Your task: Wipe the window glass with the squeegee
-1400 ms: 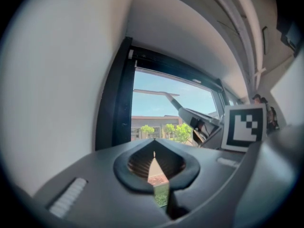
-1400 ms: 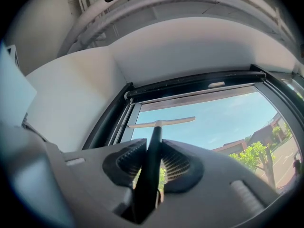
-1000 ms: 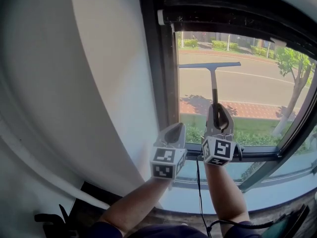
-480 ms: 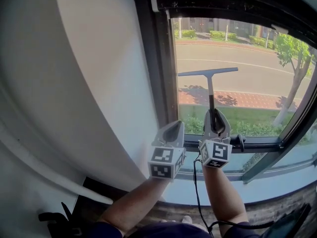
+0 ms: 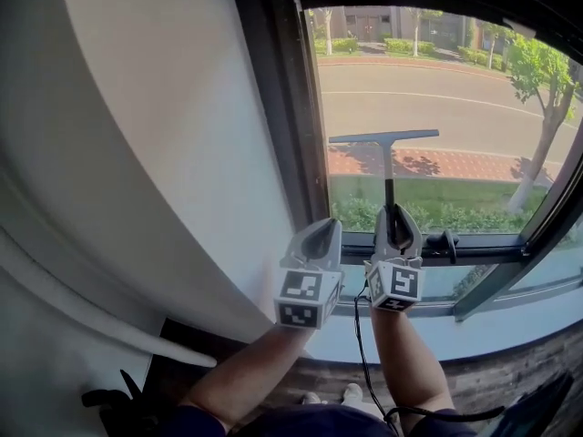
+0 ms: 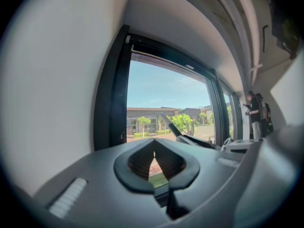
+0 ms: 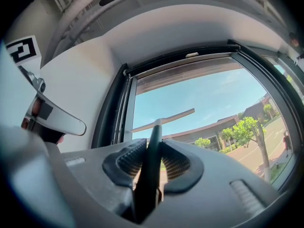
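In the head view both grippers are held up side by side in front of the lower left corner of the window glass (image 5: 455, 98), each on a bare forearm. The right gripper (image 5: 397, 221) holds the squeegee (image 5: 388, 140) upright by the lower end of its handle. Its dark blade lies level across the low left part of the pane, near the dark window frame (image 5: 290, 126); whether the blade touches the glass cannot be told here. The left gripper (image 5: 321, 237) is just beside the right one, on the side of the white wall (image 5: 155, 153), and carries nothing. A dark window handle (image 5: 444, 241) sits on the lower frame rail just right of the right gripper, and a black cable (image 5: 361, 335) hangs down from that gripper. In the left gripper view the two ribbed jaws meet at their tips with nothing between them; only the brick and grass outside show through the gap lower down. The squeegee's handle rises to the right, and a person (image 6: 254, 113) stands far off by the windows. In the right gripper view the jaws are pressed on either side of the squeegee's dark handle, which runs up between them to the level blade set against the sky.
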Available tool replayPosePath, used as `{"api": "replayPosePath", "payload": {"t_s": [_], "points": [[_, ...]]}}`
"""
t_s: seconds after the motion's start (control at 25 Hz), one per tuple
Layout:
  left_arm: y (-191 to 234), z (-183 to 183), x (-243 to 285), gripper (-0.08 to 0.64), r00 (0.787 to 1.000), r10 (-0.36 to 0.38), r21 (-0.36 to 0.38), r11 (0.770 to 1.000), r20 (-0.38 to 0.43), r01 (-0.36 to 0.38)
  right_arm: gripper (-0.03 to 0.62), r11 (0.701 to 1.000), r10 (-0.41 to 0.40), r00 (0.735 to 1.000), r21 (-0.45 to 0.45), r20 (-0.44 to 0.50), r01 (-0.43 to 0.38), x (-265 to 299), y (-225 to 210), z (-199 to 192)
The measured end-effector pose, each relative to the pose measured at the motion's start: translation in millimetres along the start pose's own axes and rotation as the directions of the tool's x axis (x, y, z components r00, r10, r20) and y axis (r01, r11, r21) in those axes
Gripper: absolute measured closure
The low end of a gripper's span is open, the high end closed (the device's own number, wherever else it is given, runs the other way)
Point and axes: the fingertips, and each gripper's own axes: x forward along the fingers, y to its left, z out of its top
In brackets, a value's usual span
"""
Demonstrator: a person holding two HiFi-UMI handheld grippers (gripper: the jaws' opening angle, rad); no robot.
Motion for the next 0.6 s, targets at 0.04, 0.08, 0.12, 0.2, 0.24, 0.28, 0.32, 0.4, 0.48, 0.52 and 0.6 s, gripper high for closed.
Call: {"api": "replayPosePath", "payload": {"t_s": [0.04,0.08,0.12,0.2,0.24,0.28,0.32,0.4,0.48,0.52,0.6], "points": [[-1,-3,1,0.555,1.0,-0.003,-0.004,1.0,-0.004,0.003,0.489,1.0,-0.004,1.0,0.005,-0.008,0.004,-3,0,-4],[-2,-6,2,0.555,1.0,-0.006,-0.011,1.0,-0.009,0.005,0.489,1.0,-0.005,1.0,0.008,-0.016,0.005,-5,-1,-8],[-3,-9,2,0.555,1.0,-0.007,-0.019,1.0,-0.014,0.007,0.489,1.0,-0.006,1.0,0.01,-0.021,0.006,-8,-2,-12],[-4,-16,3,0.555,1.0,-0.01,-0.031,0.999,-0.027,0.009,0.489,1.0,-0.013,0.999,0.015,-0.035,0.013,-13,-4,-20],[-4,-19,3,0.555,0.999,-0.012,-0.036,0.999,-0.033,0.011,0.489,1.0,-0.018,0.999,0.019,-0.042,0.018,-16,-5,-24],[-5,-22,4,0.555,0.999,-0.014,-0.041,0.999,-0.038,0.013,0.489,1.0,-0.021,0.999,0.022,-0.047,0.023,-18,-6,-28],[-5,-24,4,0.555,0.999,-0.016,-0.045,0.999,-0.042,0.014,0.489,0.999,-0.024,0.998,0.025,-0.052,0.026,-20,-6,-31],[-5,-29,4,0.555,0.999,-0.018,-0.051,0.999,-0.05,0.015,0.489,0.999,-0.026,0.998,0.029,-0.059,0.028,-23,-6,-37],[-4,-35,5,0.555,0.998,-0.017,-0.056,0.998,-0.055,0.014,0.489,0.999,-0.026,0.997,0.029,-0.066,0.028,-27,-6,-42],[-4,-38,5,0.555,0.998,-0.018,-0.061,0.998,-0.059,0.015,0.489,0.999,-0.027,0.997,0.029,-0.071,0.029,-29,-6,-46],[-3,-43,6,0.555,0.998,-0.015,-0.068,0.998,-0.063,0.01,0.489,0.999,-0.027,0.996,0.03,-0.082,0.03,-32,-6,-52]]}}
